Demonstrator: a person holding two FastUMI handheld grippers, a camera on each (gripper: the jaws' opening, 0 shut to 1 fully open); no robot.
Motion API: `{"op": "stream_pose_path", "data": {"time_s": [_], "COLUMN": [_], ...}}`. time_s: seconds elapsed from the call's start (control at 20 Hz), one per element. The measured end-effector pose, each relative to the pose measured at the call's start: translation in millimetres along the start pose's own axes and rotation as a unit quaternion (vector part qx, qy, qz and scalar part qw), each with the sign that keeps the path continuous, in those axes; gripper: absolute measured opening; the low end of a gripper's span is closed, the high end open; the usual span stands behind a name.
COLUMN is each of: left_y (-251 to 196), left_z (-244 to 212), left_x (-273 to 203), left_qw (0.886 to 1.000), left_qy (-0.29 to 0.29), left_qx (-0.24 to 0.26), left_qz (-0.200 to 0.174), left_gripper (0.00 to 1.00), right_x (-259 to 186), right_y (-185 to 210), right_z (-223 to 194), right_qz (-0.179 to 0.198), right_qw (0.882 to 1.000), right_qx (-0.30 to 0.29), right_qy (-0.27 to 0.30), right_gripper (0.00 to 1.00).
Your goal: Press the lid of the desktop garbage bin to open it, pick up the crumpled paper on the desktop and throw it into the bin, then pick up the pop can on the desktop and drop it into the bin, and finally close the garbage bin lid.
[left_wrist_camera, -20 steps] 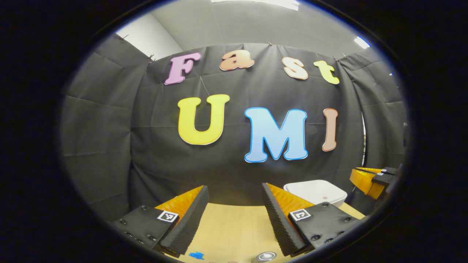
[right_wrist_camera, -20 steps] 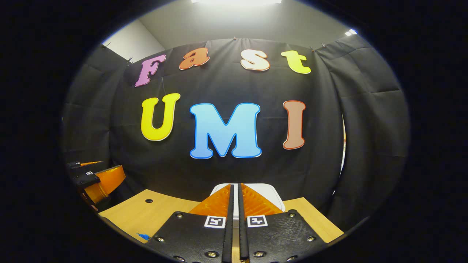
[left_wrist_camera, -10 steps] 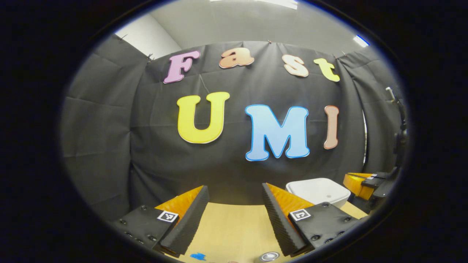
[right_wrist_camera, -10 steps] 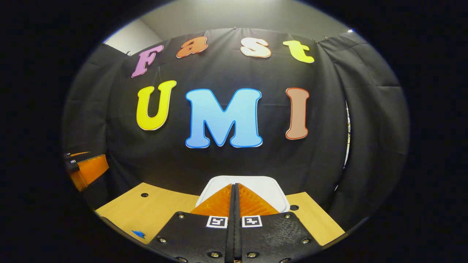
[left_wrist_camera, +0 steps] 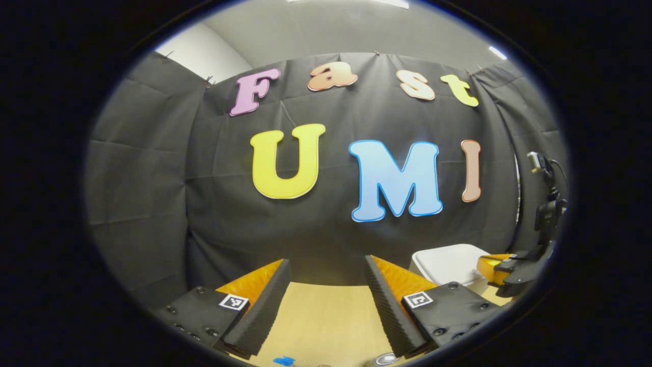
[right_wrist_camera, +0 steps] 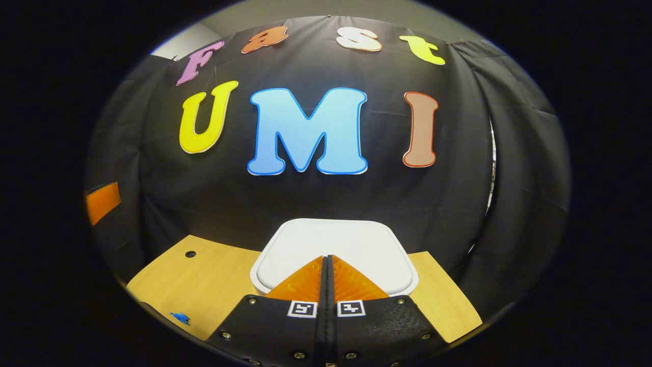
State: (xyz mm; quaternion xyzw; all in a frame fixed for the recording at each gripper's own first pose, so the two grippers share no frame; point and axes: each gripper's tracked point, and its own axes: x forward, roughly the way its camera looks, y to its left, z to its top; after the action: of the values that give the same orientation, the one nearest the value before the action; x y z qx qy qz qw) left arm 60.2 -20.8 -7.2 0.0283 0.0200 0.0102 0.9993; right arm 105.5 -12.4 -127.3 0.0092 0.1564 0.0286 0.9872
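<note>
The white garbage bin (right_wrist_camera: pixel 333 244) stands at the back of the wooden desktop with its lid down. My right gripper (right_wrist_camera: pixel 327 257) is shut with nothing in it, its tips over the near edge of the lid. From the left gripper view the bin (left_wrist_camera: pixel 445 261) sits at the right, with the right gripper (left_wrist_camera: pixel 501 266) over its right side. My left gripper (left_wrist_camera: pixel 327 267) hangs open above the desktop with nothing between its fingers. The silver top of the pop can (left_wrist_camera: pixel 383 359) peeks in at the bottom edge.
The wooden desktop (right_wrist_camera: pixel 214 278) has a small dark hole (right_wrist_camera: pixel 190 253) at its far left and a blue mark (right_wrist_camera: pixel 180 318) near the front. A camera on a black stand (left_wrist_camera: pixel 544 204) stands at the right of the booth.
My right gripper has moved forward and dipped toward the bin lid, which now looms larger. The left gripper has barely shifted.
</note>
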Motion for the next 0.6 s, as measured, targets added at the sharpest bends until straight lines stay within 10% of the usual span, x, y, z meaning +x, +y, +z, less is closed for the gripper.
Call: {"op": "stream_pose_path", "data": {"time_s": [0.6], "left_y": [-3], "left_z": [-3], "left_x": [5], "left_qw": [1.0], "left_qy": [0.006], "left_qx": [-0.003], "left_qz": [-0.006], "left_gripper": [0.95], "right_x": [8], "right_y": [-3], "right_z": [-15], "right_qz": [-0.007], "right_qw": [1.0], "right_qx": [0.022], "right_qy": [0.013], "right_gripper": [0.01]}}
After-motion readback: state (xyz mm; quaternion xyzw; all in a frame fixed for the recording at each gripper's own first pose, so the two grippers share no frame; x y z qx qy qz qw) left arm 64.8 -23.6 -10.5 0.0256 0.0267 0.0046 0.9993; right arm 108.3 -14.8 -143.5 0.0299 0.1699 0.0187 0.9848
